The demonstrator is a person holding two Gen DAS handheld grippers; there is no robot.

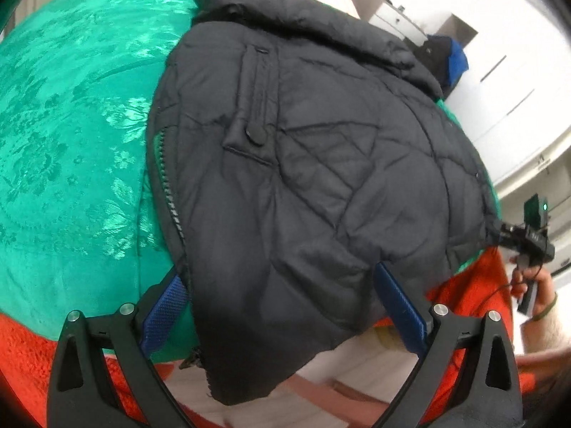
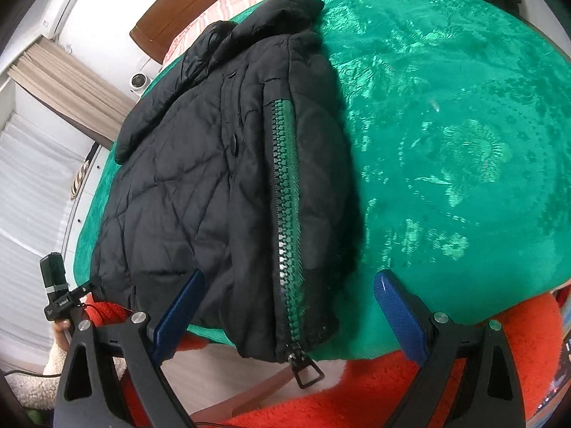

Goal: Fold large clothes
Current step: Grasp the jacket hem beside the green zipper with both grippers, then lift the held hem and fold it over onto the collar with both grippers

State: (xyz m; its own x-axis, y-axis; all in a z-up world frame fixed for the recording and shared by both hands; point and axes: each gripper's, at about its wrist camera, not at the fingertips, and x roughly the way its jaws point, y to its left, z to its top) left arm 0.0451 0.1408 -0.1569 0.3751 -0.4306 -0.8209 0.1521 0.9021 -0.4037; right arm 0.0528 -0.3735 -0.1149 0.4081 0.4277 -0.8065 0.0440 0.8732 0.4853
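A black quilted jacket (image 1: 303, 164) lies folded lengthwise on a green bedspread (image 1: 71, 125), its hem hanging over the near bed edge. The zipper (image 2: 285, 214) with green tape runs along its top fold, and the pull (image 2: 303, 371) dangles at the hem. My left gripper (image 1: 282, 306) is open, its blue pads either side of the hem corner. My right gripper (image 2: 289, 306) is open, straddling the zipper end of the hem. Seen from the left wrist view, the right gripper (image 1: 528, 239) sits at the jacket's far hem corner.
An orange fleece blanket (image 2: 392, 385) hangs below the green bedspread (image 2: 446, 125) at the near edge. A wooden headboard (image 2: 185, 10) and plaid pillow are at the far end. White cabinets (image 1: 499, 71) stand to one side, curtains (image 2: 64, 85) to the other.
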